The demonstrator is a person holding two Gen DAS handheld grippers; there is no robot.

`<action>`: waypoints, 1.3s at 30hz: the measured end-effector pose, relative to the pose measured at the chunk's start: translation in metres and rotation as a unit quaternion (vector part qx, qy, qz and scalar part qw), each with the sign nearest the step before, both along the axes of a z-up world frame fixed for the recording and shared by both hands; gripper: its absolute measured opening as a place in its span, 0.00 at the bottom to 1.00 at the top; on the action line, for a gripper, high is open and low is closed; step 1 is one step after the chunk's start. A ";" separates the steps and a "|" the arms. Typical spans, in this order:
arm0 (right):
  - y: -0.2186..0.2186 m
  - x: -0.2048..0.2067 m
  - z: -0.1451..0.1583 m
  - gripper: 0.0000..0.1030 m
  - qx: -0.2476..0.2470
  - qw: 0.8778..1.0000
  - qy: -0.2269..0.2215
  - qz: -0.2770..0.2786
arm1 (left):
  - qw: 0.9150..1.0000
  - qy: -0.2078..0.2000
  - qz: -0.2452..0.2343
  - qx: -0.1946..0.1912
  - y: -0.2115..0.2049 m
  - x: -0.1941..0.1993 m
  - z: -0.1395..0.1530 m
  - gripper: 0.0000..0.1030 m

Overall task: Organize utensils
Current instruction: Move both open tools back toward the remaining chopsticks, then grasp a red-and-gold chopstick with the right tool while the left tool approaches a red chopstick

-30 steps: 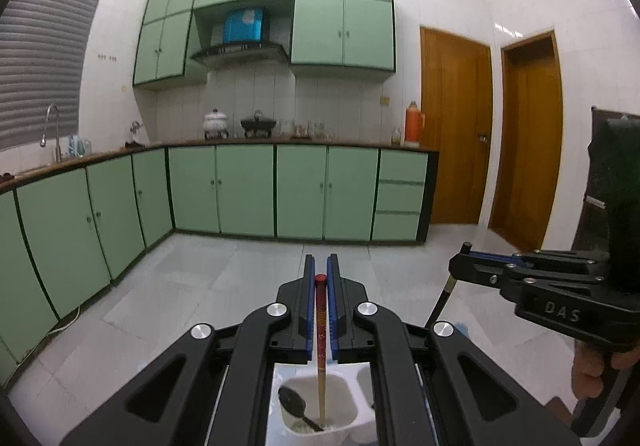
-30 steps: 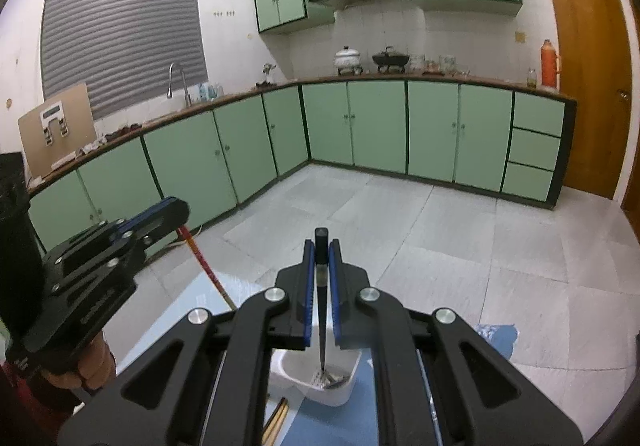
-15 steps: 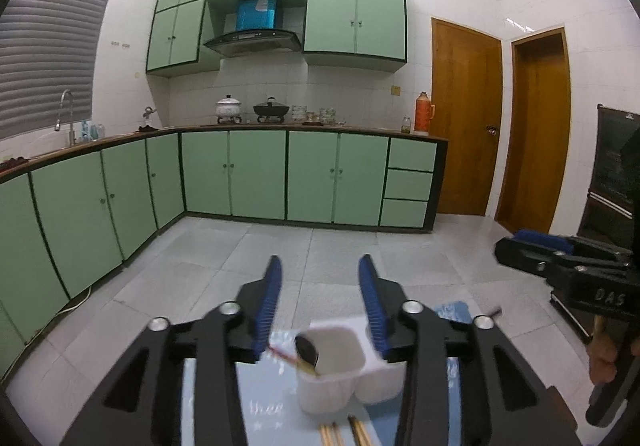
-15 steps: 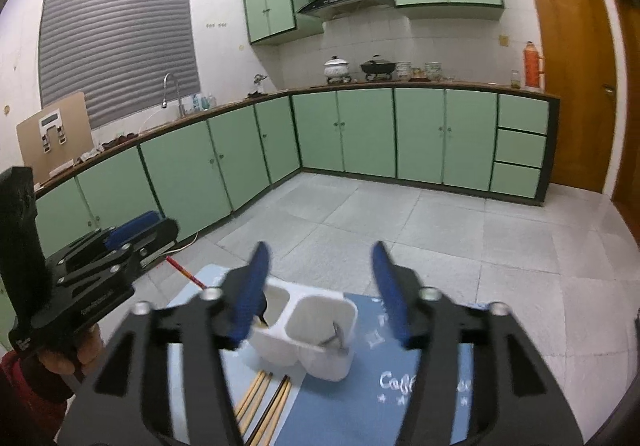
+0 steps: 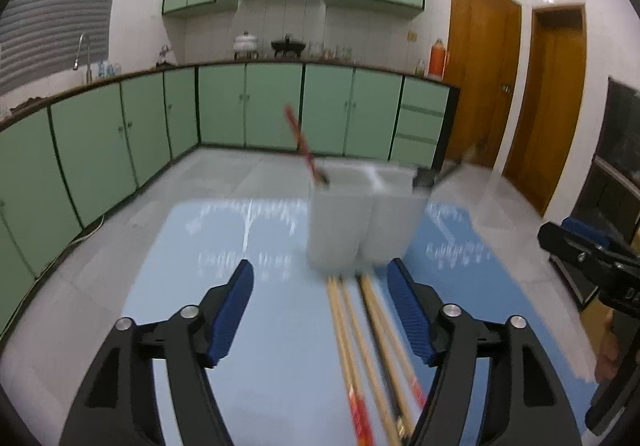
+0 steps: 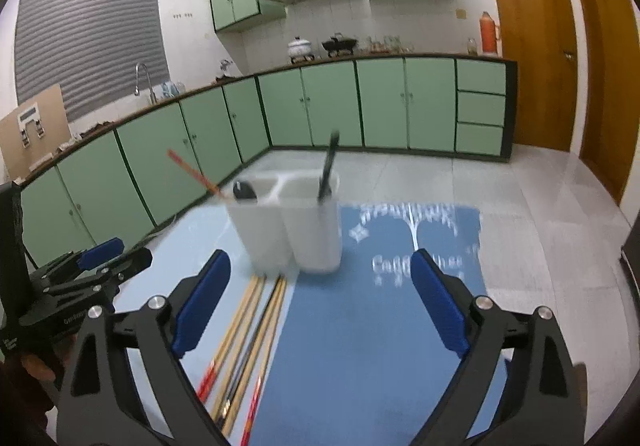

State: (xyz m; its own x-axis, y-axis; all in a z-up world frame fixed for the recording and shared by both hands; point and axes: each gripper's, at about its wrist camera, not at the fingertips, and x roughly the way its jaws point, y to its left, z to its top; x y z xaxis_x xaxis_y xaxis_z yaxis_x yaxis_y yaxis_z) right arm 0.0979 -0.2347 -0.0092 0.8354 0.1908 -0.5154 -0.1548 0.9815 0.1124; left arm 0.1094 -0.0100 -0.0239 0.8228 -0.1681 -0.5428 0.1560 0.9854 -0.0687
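Both grippers had let go of their utensils and dropped back toward the blue mat [image 6: 360, 346]. The left gripper [image 5: 320, 310] and right gripper [image 6: 320, 302] had just been opening, jaws wide with nothing between. The red-tipped wooden chopstick [image 6: 192, 173] and black-handled utensil [image 6: 329, 165] stood in the white two-compartment plastic holder [image 6: 296, 234]; several bamboo chopsticks [image 6: 248, 334] lay waiting, likely next.

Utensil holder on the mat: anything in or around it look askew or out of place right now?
The red-tipped chopstick leans far out of the white holder over its left rim, not upright. Several chopsticks lie loose on the blue mat in front. Nothing spilled or tipped.
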 end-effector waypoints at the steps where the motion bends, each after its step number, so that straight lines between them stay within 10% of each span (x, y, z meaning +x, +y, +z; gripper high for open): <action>1: 0.003 -0.006 -0.009 0.87 -0.003 1.000 0.007 -0.001 | 1.000 0.006 -0.001 0.003 0.000 -0.003 -0.005 0.69; 15: 0.036 -0.047 -0.087 0.87 -0.016 0.996 0.092 0.013 | 0.996 0.085 0.003 0.022 0.012 -0.048 -0.074 0.74; 39: 0.071 -0.070 -0.125 0.29 -0.048 0.991 0.121 0.033 | 0.994 0.103 0.020 0.009 0.022 -0.068 -0.091 0.74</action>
State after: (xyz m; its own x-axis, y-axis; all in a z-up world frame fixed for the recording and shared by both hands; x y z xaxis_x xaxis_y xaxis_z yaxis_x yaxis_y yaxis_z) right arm 0.0282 -0.1635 -0.1340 0.6729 0.1818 -0.7171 -0.1999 0.9780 0.0603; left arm 0.0416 0.0116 -0.1149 0.7002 -0.1271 -0.7026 0.1021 0.9917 -0.0777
